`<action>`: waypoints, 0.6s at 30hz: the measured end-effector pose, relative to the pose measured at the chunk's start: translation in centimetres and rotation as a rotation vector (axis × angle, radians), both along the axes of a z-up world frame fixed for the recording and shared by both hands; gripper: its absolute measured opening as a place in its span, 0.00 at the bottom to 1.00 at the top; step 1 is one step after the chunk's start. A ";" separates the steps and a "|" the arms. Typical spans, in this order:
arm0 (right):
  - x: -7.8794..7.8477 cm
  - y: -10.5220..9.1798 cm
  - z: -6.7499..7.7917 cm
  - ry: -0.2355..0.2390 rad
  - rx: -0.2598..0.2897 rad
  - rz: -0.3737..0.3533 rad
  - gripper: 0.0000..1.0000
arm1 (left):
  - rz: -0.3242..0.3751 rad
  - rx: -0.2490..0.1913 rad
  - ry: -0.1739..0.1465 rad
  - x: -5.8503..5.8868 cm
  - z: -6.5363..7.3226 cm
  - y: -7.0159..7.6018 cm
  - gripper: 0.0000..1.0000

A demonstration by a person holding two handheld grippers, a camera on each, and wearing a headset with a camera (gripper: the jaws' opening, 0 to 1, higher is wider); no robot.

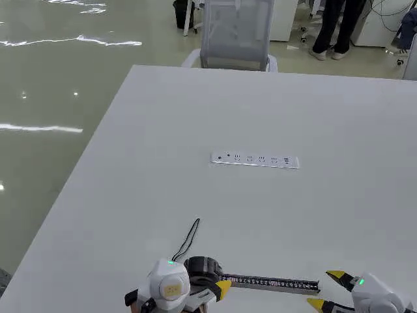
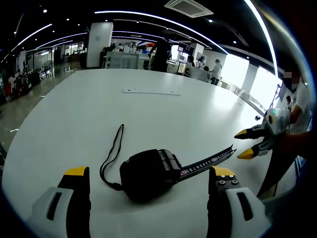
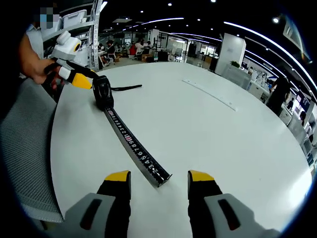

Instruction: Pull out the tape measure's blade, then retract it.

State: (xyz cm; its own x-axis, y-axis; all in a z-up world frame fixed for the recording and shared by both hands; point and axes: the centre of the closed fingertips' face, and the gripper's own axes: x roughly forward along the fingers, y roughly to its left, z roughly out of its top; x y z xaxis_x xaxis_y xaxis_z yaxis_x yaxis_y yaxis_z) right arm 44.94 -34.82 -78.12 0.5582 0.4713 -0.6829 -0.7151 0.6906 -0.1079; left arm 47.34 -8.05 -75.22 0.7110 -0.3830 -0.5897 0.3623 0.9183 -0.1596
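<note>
Black rubber-cased tape measure: sits between spread left tool jaws; its dark numbered blade ends just before our spread right tool. We'd steady case first, then guide tip.

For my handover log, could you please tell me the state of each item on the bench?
Black round tape measure case: resting on the white table
Its numbered blade: pulled out, lying flat
White power strip: nothing plugged in
Left gripper: jaws open
Right gripper: jaws open, holding nothing

Head view above table, gripper views low, facing each other, sharing tape measure
</note>
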 end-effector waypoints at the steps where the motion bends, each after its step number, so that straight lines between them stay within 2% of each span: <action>1: 0.0 -0.2 -0.3 0.009 -0.009 0.006 0.44 | -0.001 0.001 0.004 0.0 -0.1 -0.1 0.99; 8: 0.2 -0.7 -1.3 0.049 -0.028 0.027 0.38 | 0.001 0.016 0.015 0.1 -0.7 -0.3 0.99; 13: 0.4 -0.1 -1.8 0.073 -0.034 0.059 0.36 | 0.020 0.030 0.016 0.6 -1.1 -0.3 0.99; 18: 0.5 0.6 -2.2 0.085 -0.042 0.090 0.31 | 0.062 0.025 0.029 1.2 -1.7 -0.1 0.95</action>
State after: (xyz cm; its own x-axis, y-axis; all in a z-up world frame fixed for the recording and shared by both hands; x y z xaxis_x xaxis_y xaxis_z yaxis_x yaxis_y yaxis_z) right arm 45.44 -34.25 -80.34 0.4544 0.4870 -0.7459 -0.7818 0.6193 -0.0720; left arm 48.54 -8.15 -76.90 0.7151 -0.3234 -0.6197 0.3001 0.9427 -0.1458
